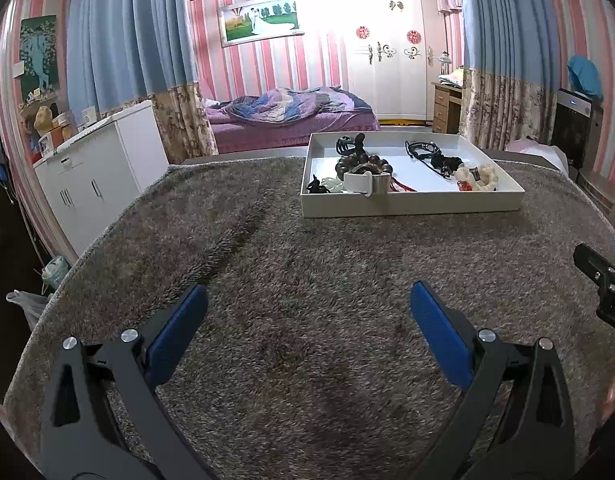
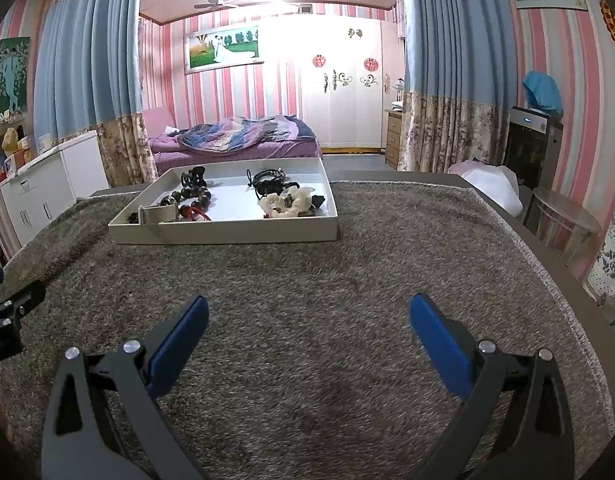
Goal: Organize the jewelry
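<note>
The left claw (image 1: 308, 303) is held wide open above the shaggy grey-brown cover of the counter (image 1: 267, 260), with nothing gripped between its blue pads (image 1: 175, 336). The right claw (image 2: 308, 314) is likewise spread wide and empty over the same cover. The white tray (image 1: 411, 202) is seen well ahead of the left claw and slightly to its right; from the right claw it is found well ahead and to the left (image 2: 227, 232). Inside the tray, a dark beaded bracelet (image 1: 363, 162) is laid near the middle, with a black hair claw clip (image 1: 349, 144) just behind it and a small white box (image 1: 365, 184) set against the near wall. A tangle of black cords (image 1: 427, 154) is placed further right, and a cluster of cream-coloured beads (image 1: 481, 178) is piled in the near right corner. A small dark piece (image 1: 317, 186) is tucked into the near left corner. Only open carpet-like cover is seen between each claw and the tray. Part of the right claw's black frame (image 1: 603, 280) is caught at the right edge of the left wrist view. Beyond the counter, a bed with a purple quilt (image 1: 287, 108), a white cabinet (image 1: 99, 176) and blue curtains (image 1: 123, 28) are visible.
</note>
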